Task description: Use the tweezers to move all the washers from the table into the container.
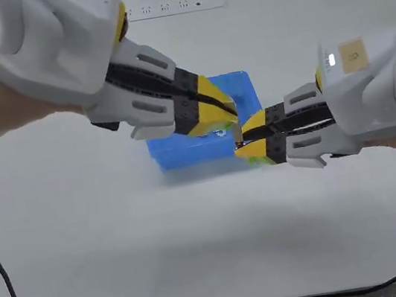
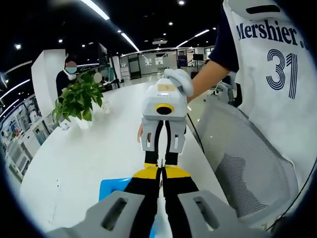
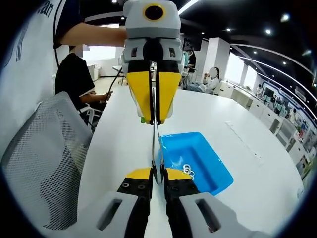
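1. right claw (image 3: 157, 181): pinched shut on one end of the tweezers (image 3: 154, 148), no gap btw jaws.
2. left claw (image 3: 152, 120): nose-to-nose w/ it and clamped on the other end, so the tool bridges both claws above the desk (image 1: 198, 246).
3. reads as a hand-over or regrip of the tool, not a pick. to do it well, only one claw lets go, & only once the other has a firm, square hold. otherwise the tool prob. twists or drops.
4. the holding claw should sit mid-legs so a squeeze shuts the tips. leave the tips free & pointing out.
5. bin (image 3: 210, 166): blue, just beside the claws. a few washers (image 3: 187, 171) lie in it. whether any are left on the desk, can't tell.
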`<state>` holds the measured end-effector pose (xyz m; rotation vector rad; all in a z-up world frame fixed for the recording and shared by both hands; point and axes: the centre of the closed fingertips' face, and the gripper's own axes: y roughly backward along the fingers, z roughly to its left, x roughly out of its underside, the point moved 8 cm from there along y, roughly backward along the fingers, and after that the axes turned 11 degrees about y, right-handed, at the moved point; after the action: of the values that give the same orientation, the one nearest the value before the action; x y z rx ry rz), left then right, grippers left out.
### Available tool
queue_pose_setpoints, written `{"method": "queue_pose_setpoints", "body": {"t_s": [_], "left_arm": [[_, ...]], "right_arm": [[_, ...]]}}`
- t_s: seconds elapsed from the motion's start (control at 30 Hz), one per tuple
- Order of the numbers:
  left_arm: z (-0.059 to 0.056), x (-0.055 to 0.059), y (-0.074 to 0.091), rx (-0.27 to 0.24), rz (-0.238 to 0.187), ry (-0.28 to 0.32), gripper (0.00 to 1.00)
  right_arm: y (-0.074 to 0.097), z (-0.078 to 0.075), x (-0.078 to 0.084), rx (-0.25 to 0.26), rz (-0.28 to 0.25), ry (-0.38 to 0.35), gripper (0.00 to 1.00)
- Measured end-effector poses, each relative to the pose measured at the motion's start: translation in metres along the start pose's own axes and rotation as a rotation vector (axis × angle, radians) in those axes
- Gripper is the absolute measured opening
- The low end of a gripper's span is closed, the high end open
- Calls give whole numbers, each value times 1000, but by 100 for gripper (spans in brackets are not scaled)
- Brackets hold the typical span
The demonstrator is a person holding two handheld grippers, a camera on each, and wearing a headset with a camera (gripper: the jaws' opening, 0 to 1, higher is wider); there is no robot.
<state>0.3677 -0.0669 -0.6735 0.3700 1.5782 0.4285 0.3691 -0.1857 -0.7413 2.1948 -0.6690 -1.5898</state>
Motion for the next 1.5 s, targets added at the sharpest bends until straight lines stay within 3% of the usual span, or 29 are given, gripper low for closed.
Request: {"method": "queue_pose_setpoints", "body": {"t_s": [0.23, 0.47, 0.93, 1.1, 1.3, 1.5], "left_arm": [[14, -10, 12, -7, 11, -43, 5], [30, -9, 16, -9, 33, -71, 5], [61, 14, 15, -20, 57, -46, 5], [73, 29, 10, -18, 61, -3, 5], [78, 48, 0, -20, 69, 33, 5], [80, 55, -7, -21, 72, 44, 5]], "right_arm": [[0, -17, -9, 24, -12, 38, 10], [-7, -32, -9, 29, -8, 57, 10], [-39, -56, 8, 1, 3, 38, 10], [-53, -60, 20, -27, 20, 16, 10], [-65, -58, 36, -56, 52, -5, 10], [-70, -55, 44, -64, 62, -25, 10]]}}
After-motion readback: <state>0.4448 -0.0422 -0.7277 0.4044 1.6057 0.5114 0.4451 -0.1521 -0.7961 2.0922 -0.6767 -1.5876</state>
